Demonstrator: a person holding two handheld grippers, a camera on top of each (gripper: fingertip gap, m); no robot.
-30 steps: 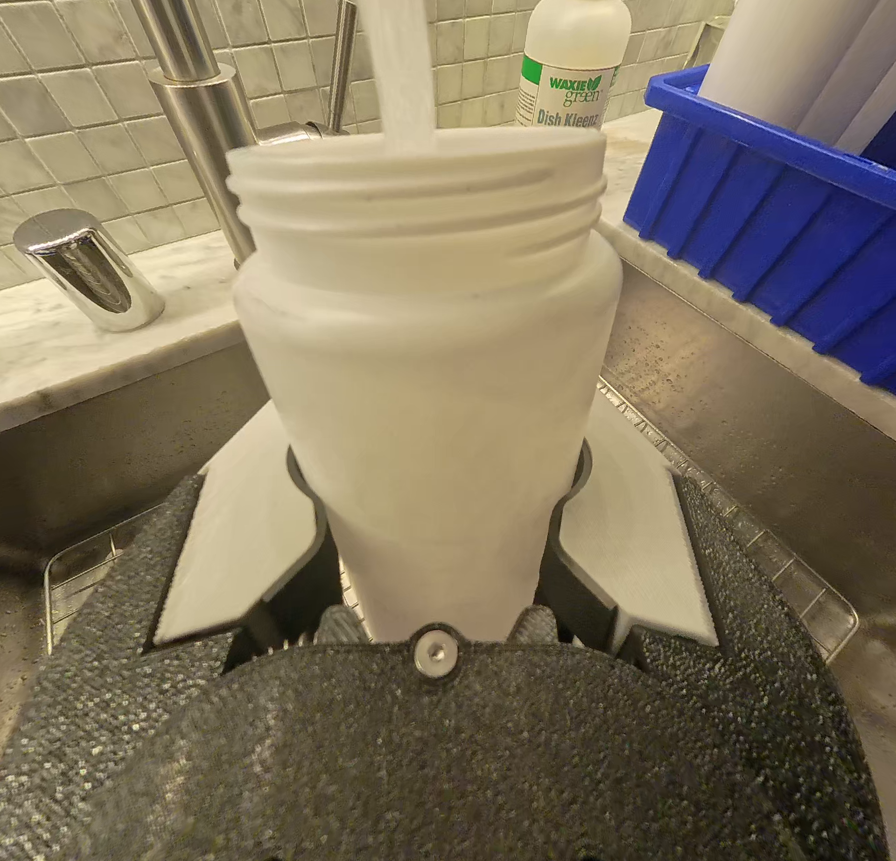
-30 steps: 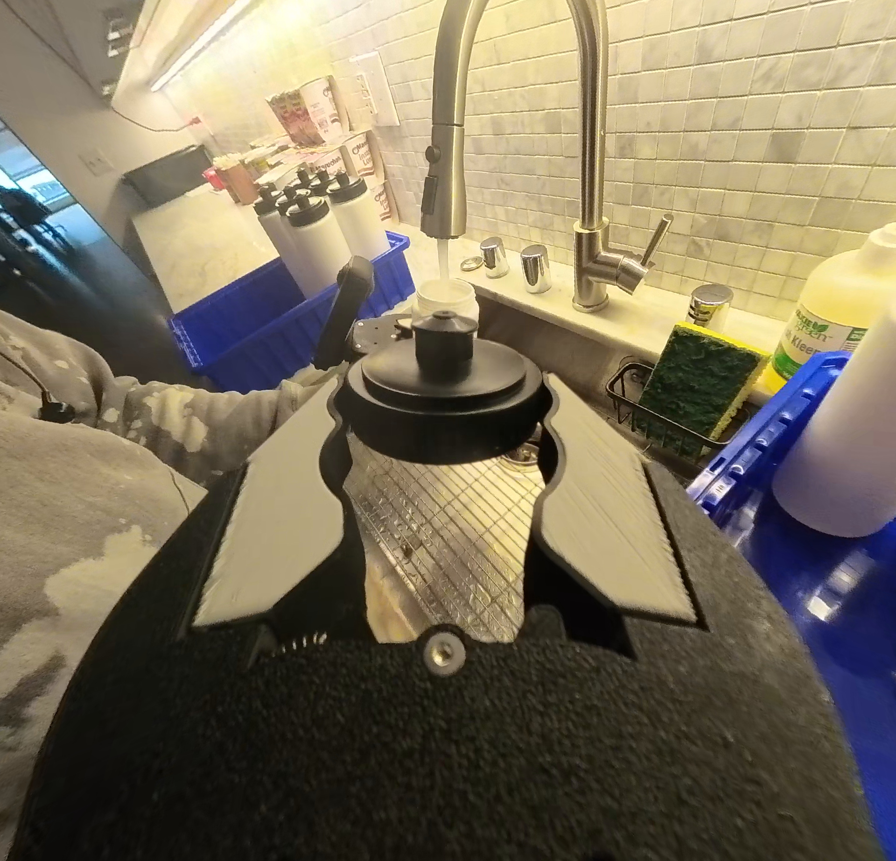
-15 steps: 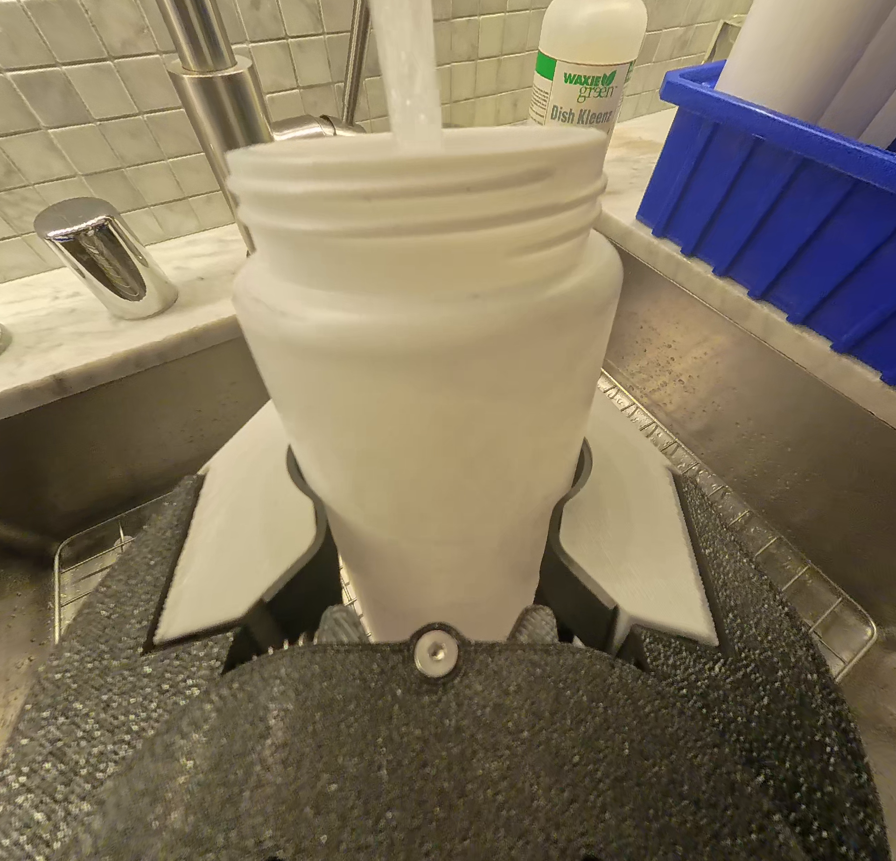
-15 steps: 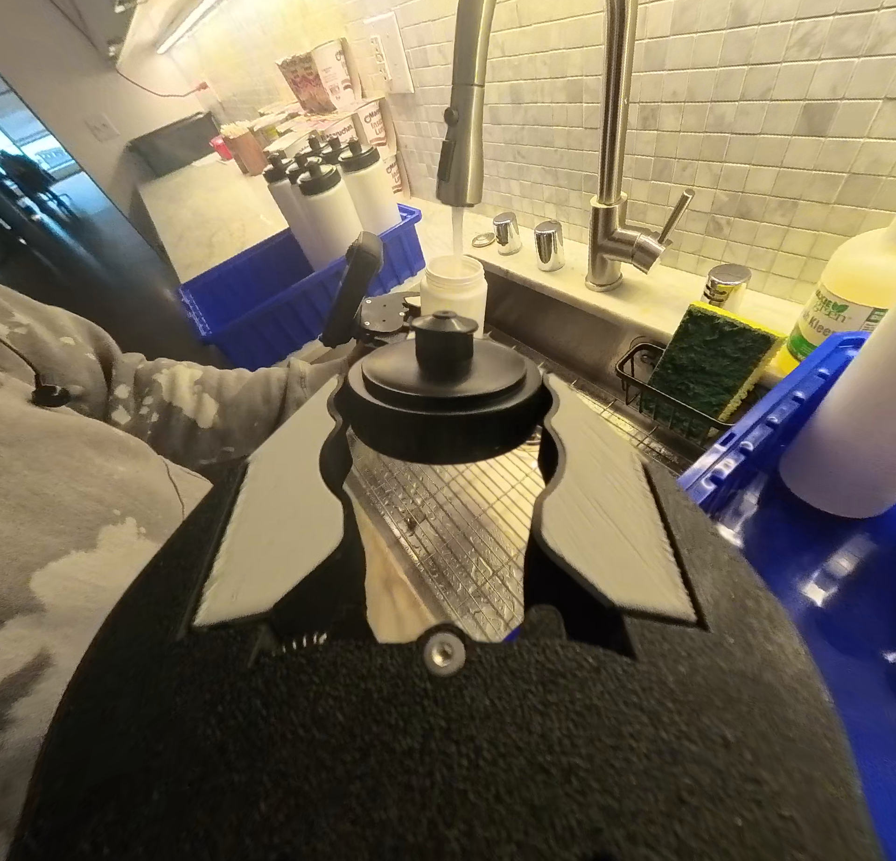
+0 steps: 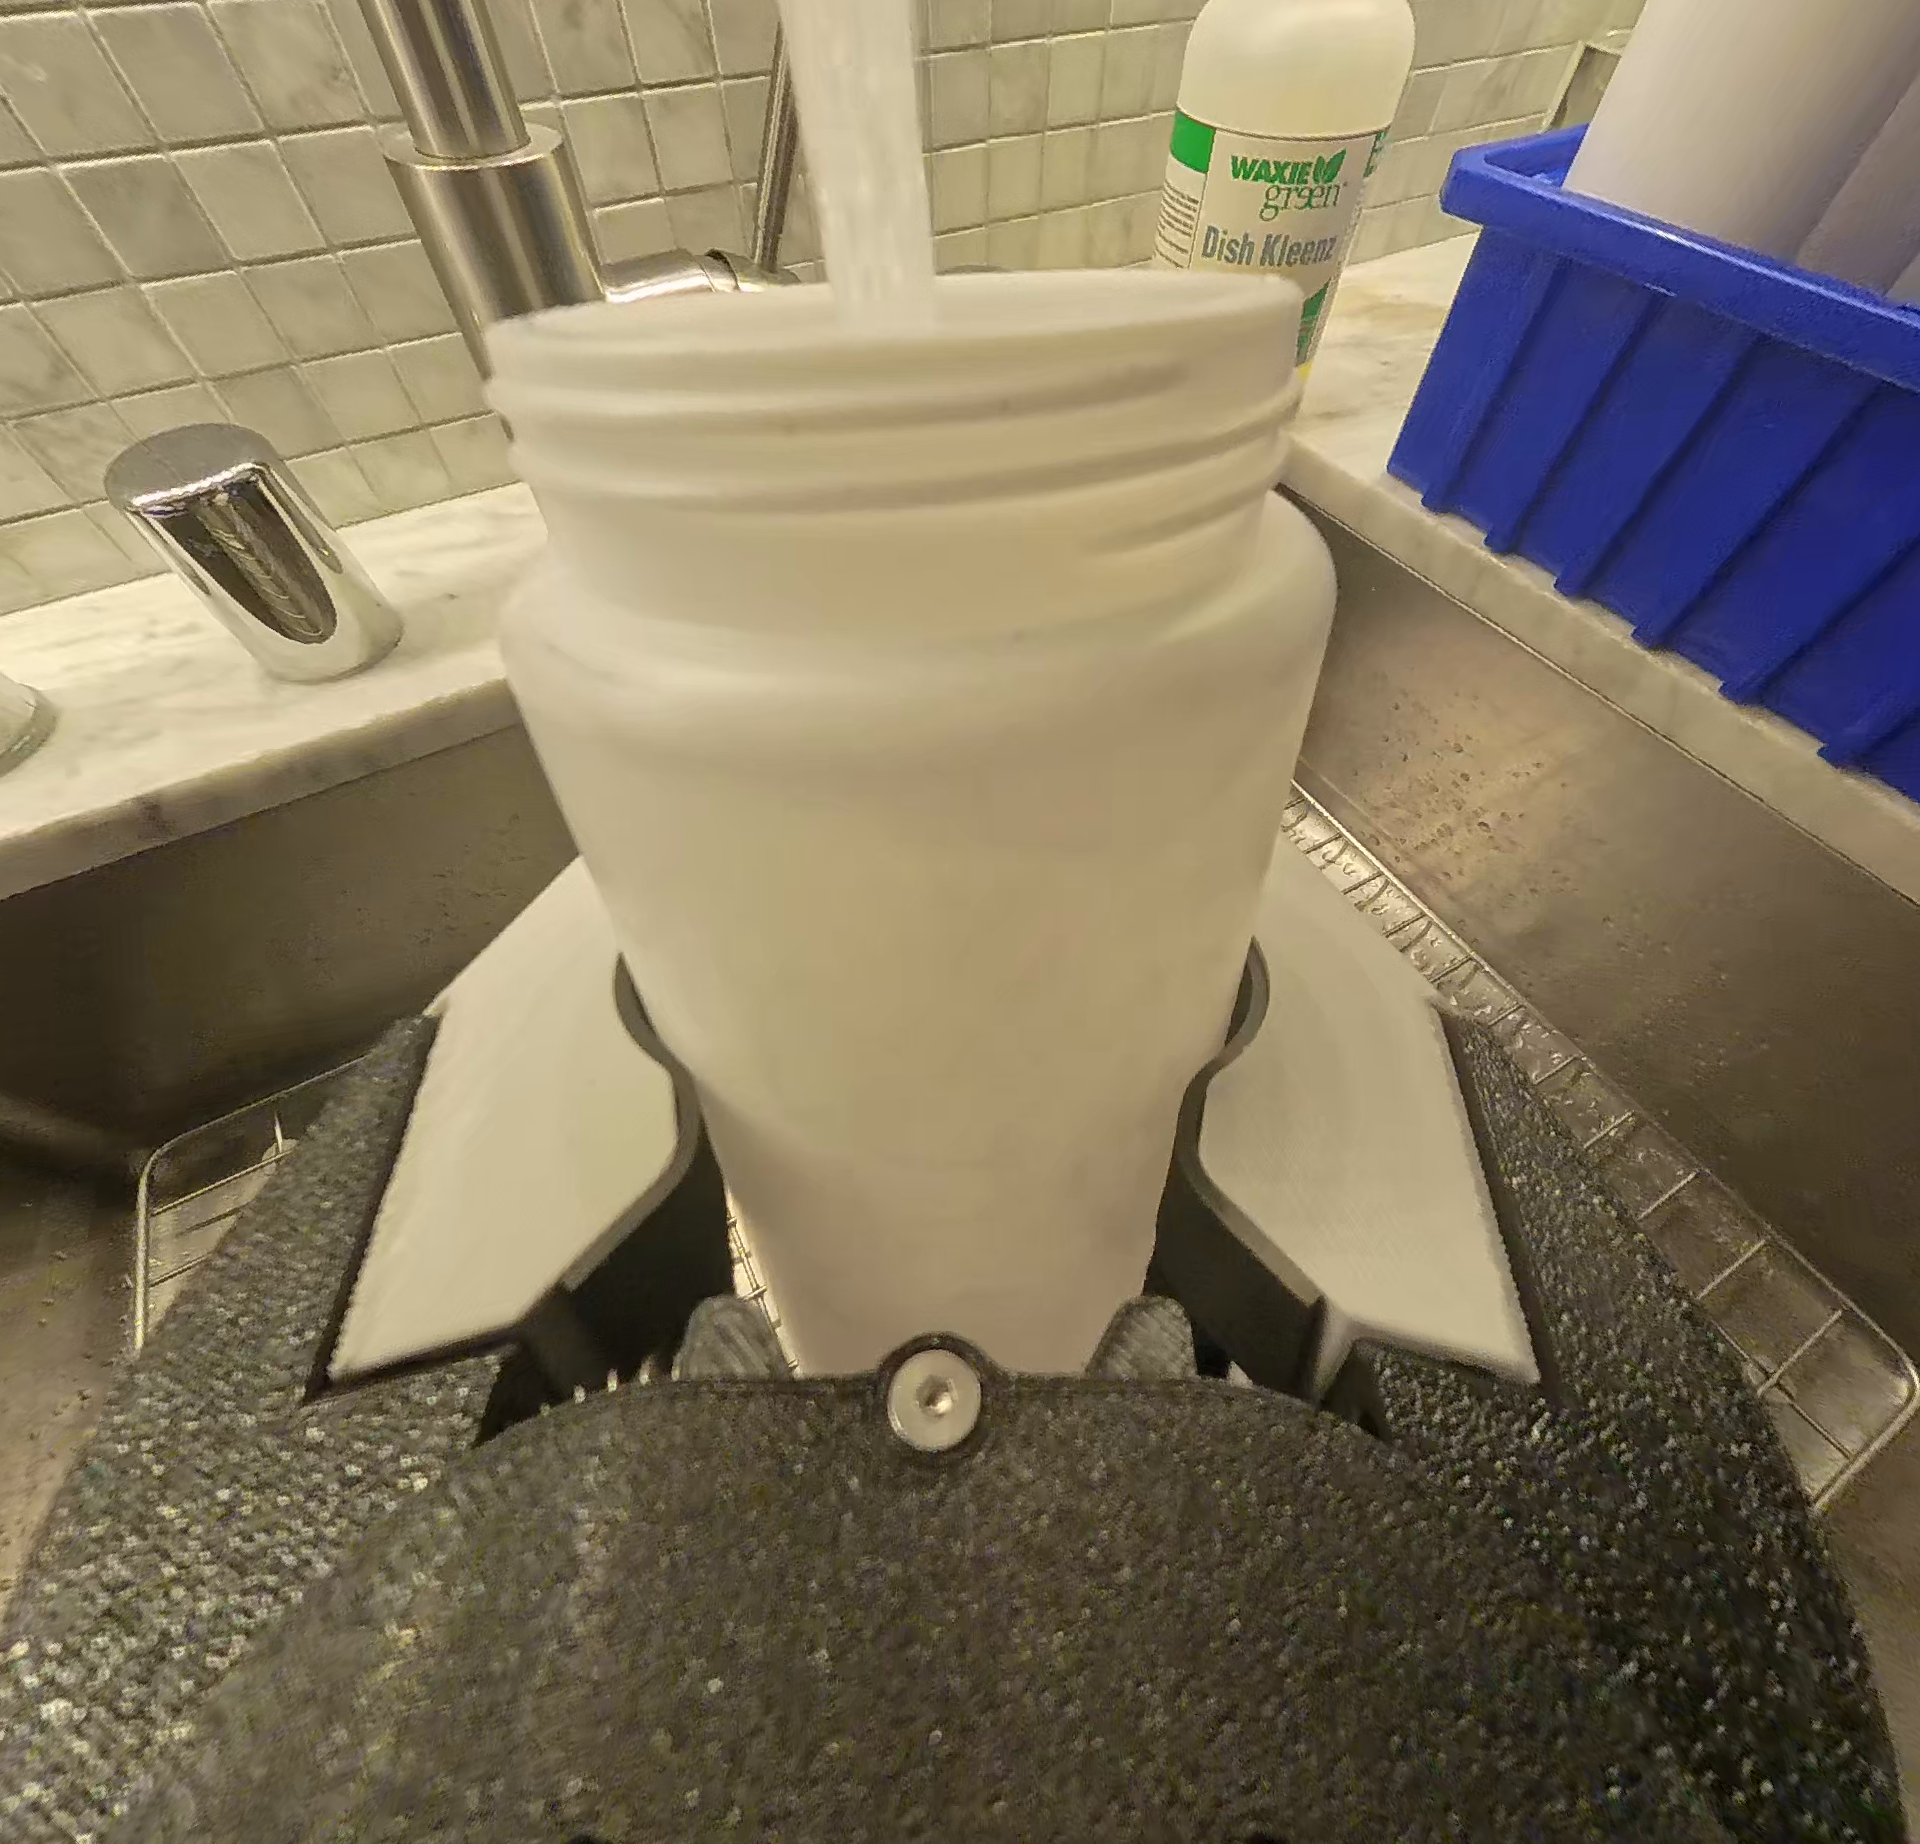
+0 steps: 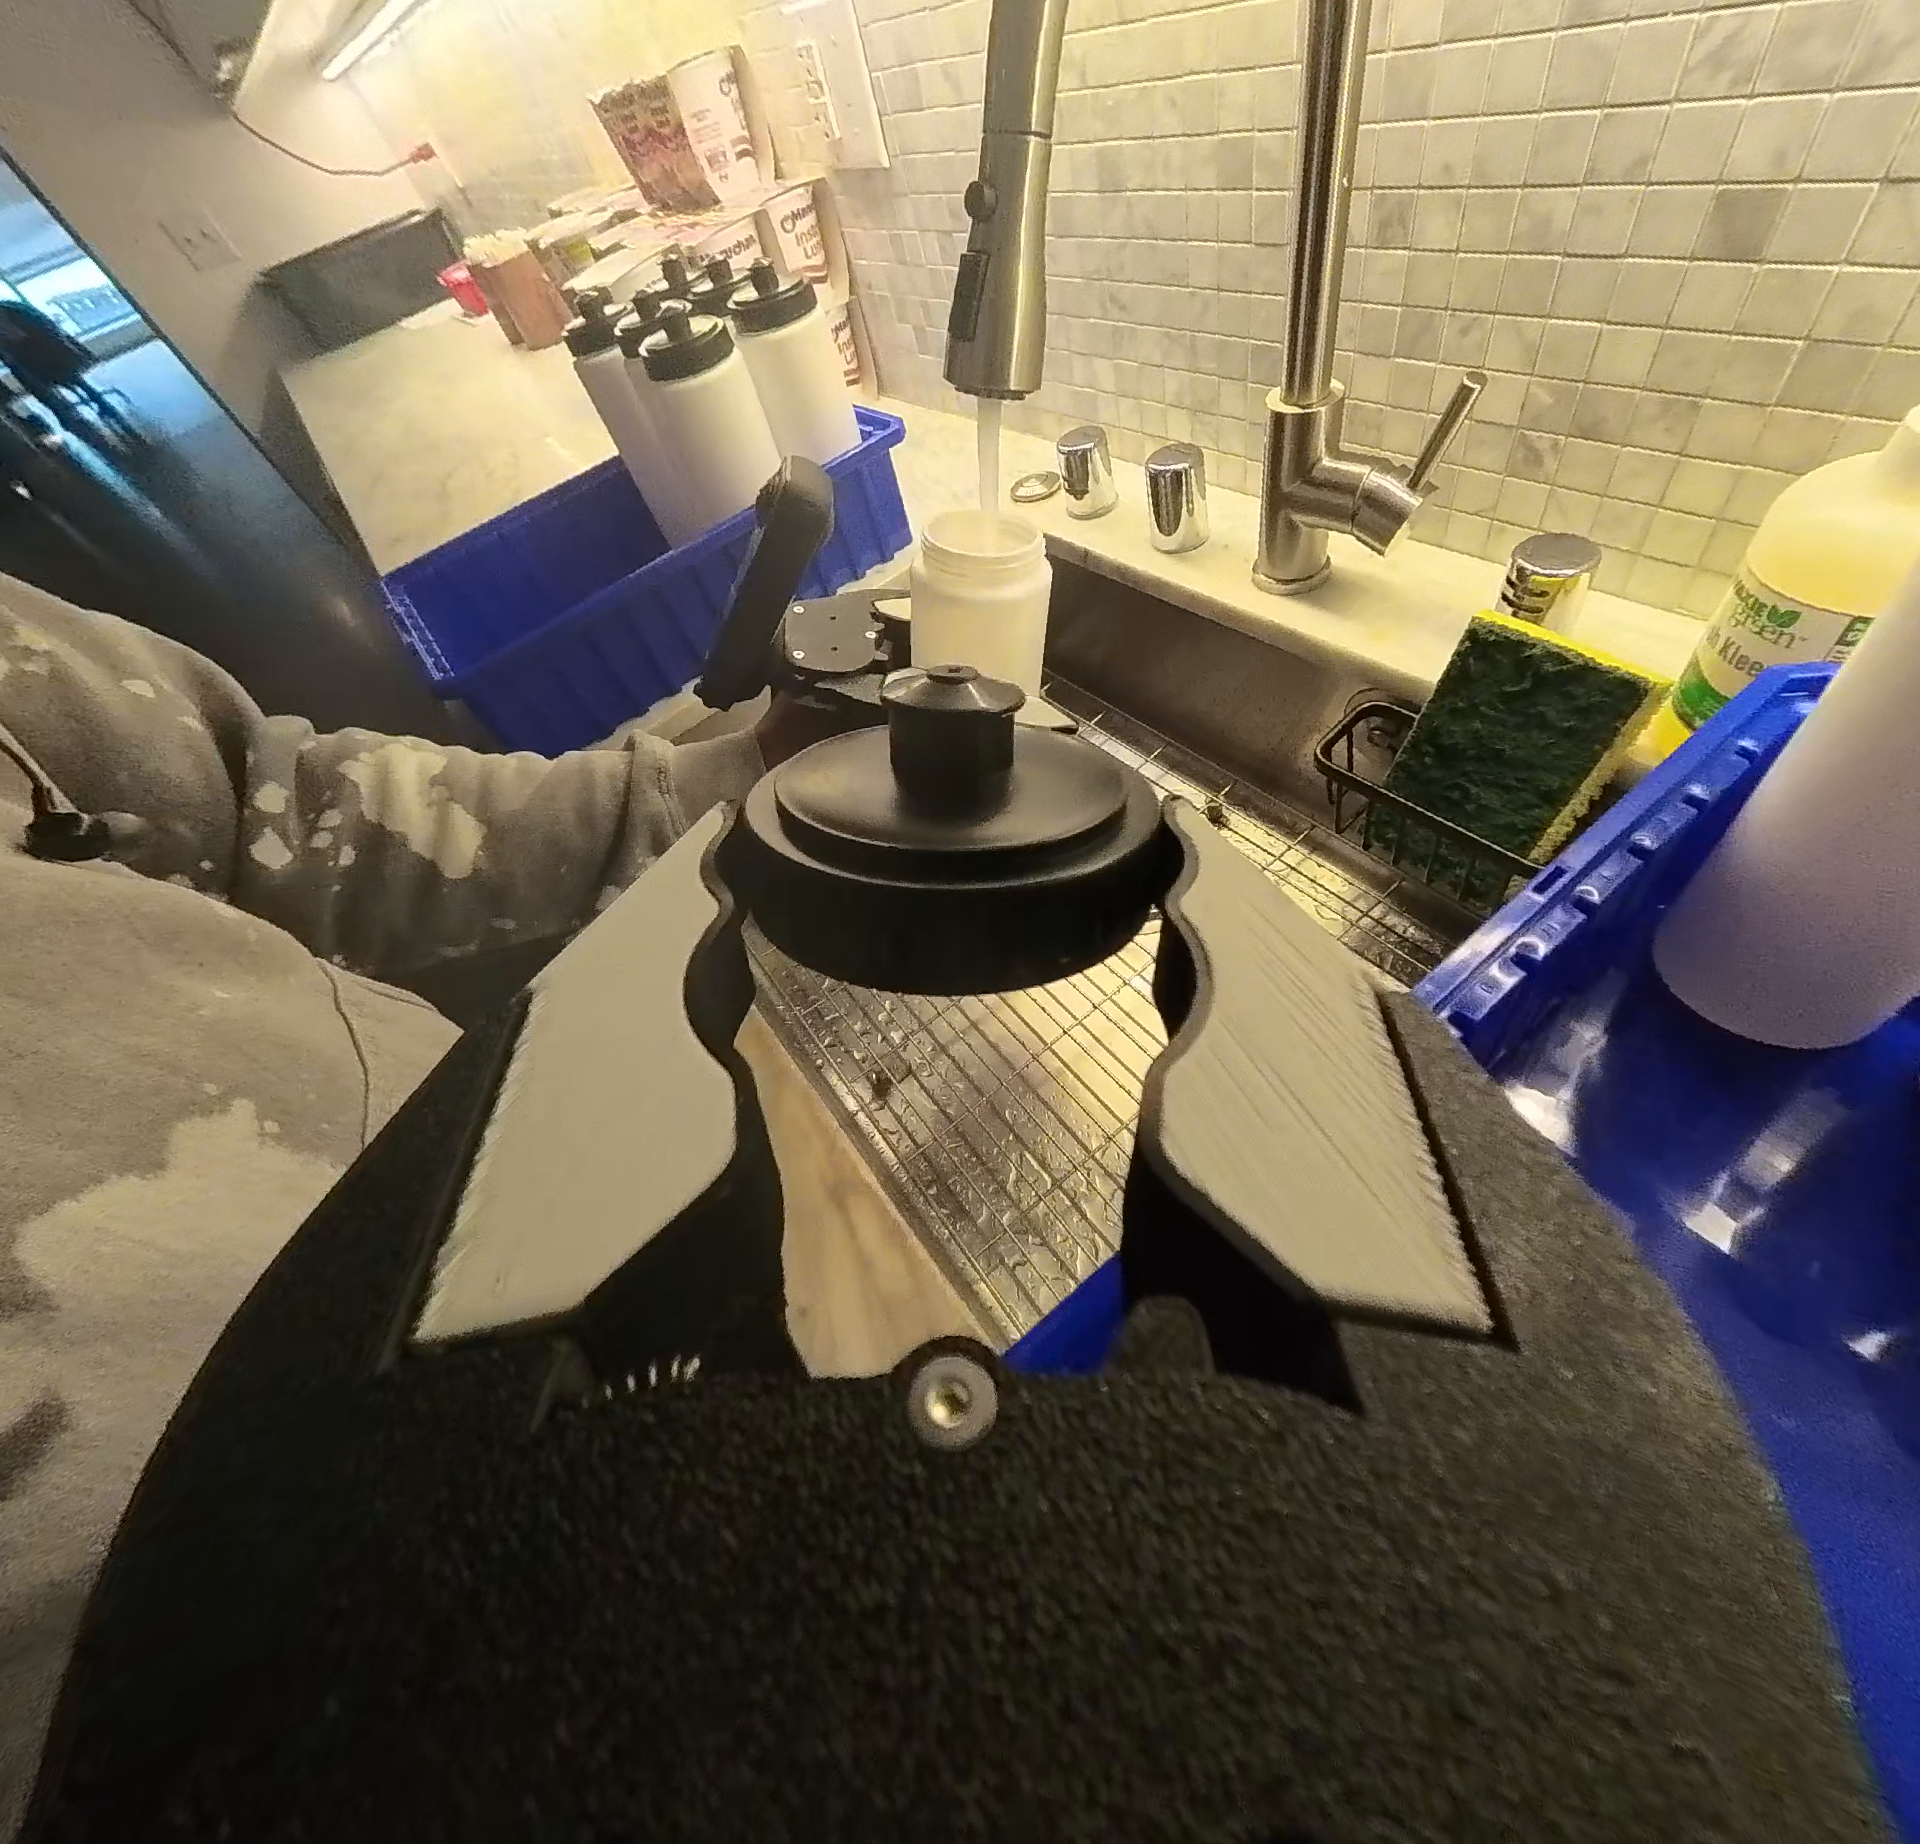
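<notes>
My left gripper (image 5: 935, 1015) is shut on an open white bottle (image 5: 914, 755) and holds it upright over the sink. A stream of water (image 5: 862, 132) from the steel tap (image 6: 1003, 236) runs into its threaded mouth. The same bottle shows small in the right wrist view (image 6: 979, 599), with the left gripper (image 6: 831, 641) under it. My right gripper (image 6: 951, 880) is shut on a black screw lid with a spout (image 6: 951, 828) and holds it above the sink's wire grid (image 6: 997, 1098), nearer than the bottle.
A blue bin (image 5: 1662, 464) with white bottles stands on the right counter, another blue bin (image 6: 623, 589) with capped bottles on the left. A soap bottle (image 5: 1288, 132), a green sponge in a black caddy (image 6: 1496, 755), chrome fittings (image 5: 249, 547) and a person's sleeve (image 6: 364, 807) are near.
The right gripper with the lid has drawn back and to the right, away from the tap. The left gripper shifted the bottle slightly right under the running water.
</notes>
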